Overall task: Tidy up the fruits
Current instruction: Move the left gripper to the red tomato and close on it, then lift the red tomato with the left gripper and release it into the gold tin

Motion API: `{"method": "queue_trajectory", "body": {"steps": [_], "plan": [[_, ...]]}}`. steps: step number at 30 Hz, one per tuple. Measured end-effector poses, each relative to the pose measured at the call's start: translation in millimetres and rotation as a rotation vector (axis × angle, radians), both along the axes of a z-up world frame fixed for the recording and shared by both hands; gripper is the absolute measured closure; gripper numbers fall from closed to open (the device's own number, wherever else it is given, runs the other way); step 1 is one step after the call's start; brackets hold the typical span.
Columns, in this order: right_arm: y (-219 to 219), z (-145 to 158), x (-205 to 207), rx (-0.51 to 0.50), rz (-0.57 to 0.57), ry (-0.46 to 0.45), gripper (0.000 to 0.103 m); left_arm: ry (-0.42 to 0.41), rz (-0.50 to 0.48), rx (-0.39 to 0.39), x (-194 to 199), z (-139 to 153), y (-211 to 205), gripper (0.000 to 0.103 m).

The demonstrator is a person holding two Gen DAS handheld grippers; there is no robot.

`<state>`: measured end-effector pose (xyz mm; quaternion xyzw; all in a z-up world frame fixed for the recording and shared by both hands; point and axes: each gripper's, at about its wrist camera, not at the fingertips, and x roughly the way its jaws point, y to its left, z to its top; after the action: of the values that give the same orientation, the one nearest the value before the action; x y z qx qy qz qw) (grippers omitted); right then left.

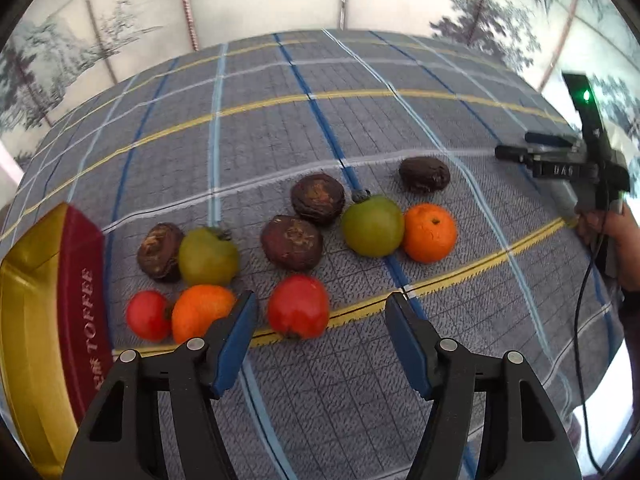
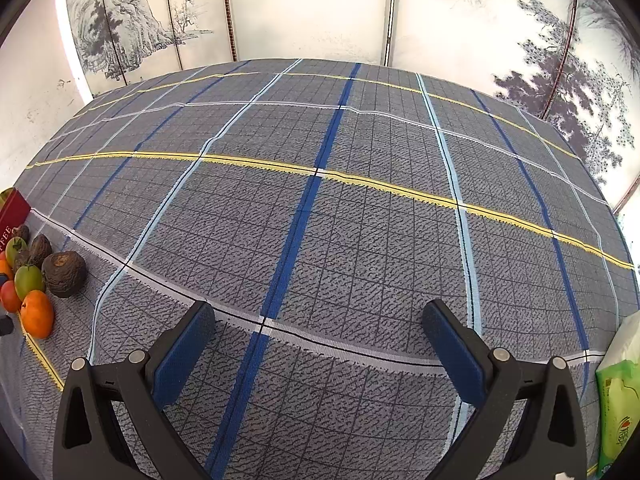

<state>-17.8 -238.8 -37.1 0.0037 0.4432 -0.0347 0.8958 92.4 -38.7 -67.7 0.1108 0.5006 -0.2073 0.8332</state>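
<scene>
- Across the bench (image 1: 400, 128), under a grey plaid cloth (image 2: 360, 240) with blue, yellow and white stripes, lay a loose cluster of fruit, seen from the left wrist.
- Nearest the left gripper (image 1: 322, 312): a red apple (image 1: 298, 306) on the yellow stripe, just ahead of the jaws and between their lines, untouched.
- Left of it, an orange (image 1: 200, 310) partly hidden behind the left jaw, touching a small red fruit (image 1: 147, 315).
- Behind those, a green fruit (image 1: 208, 256) pressed against a dark wrinkled fruit (image 1: 159, 252); two more dark wrinkled fruits (image 1: 292, 242) (image 1: 317, 198) toward the middle.
- Farther right, a second green fruit (image 1: 373, 225) touching a second orange (image 1: 429, 233), with a fourth dark fruit (image 1: 424, 175) set apart behind them.
- At the far left edge, a gold and red tin lettered TOFFEE (image 1: 52, 320), open side up.
- Left jaws spread partway, pinching nothing.
- Right gripper (image 2: 318, 336) held over bare cloth, well apart from the fruit, jaws spread wide and empty; also visible at the right of the left wrist view, gripped by a hand (image 1: 608, 228).
- Beside the right edge of the right wrist view, a green packet of wipes (image 2: 618, 408).
</scene>
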Motion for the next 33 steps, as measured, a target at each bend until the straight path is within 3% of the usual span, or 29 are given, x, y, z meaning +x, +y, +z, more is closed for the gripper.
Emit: {"method": "queue_trajectory", "body": {"steps": [4, 6, 9, 17, 21, 26, 33], "plan": [[0.0, -0.1, 0.0, 0.0, 0.0, 0.0, 0.0, -0.015, -0.02, 0.021, -4.4, -2.9, -0.9, 0.043], [0.1, -0.1, -0.1, 0.0, 0.0, 0.0, 0.0, -0.008, -0.02, 0.011, -6.5, -3.8, -1.4, 0.059], [0.0, -0.1, 0.0, 0.0, 0.0, 0.0, 0.0, 0.016, -0.02, -0.012, -3.0, -9.3, -0.9, 0.07], [0.1, -0.1, 0.0, 0.0, 0.0, 0.003, 0.0, 0.0, -0.028, -0.001, -0.1, -12.6, -4.5, 0.071], [0.2, 0.0, 0.0, 0.0, 0.0, 0.003, 0.0, -0.025, 0.039, -0.005, -3.1, -14.4, 0.9, 0.071], [0.2, 0.0, 0.0, 0.0, 0.001, 0.006, 0.0, -0.001, 0.156, -0.073, -18.1, -10.9, 19.1, 0.071], [0.2, 0.0, 0.0, -0.002, 0.001, 0.008, 0.0, -0.015, 0.188, -0.109, -46.9, 17.8, 30.0, 0.071]]}}
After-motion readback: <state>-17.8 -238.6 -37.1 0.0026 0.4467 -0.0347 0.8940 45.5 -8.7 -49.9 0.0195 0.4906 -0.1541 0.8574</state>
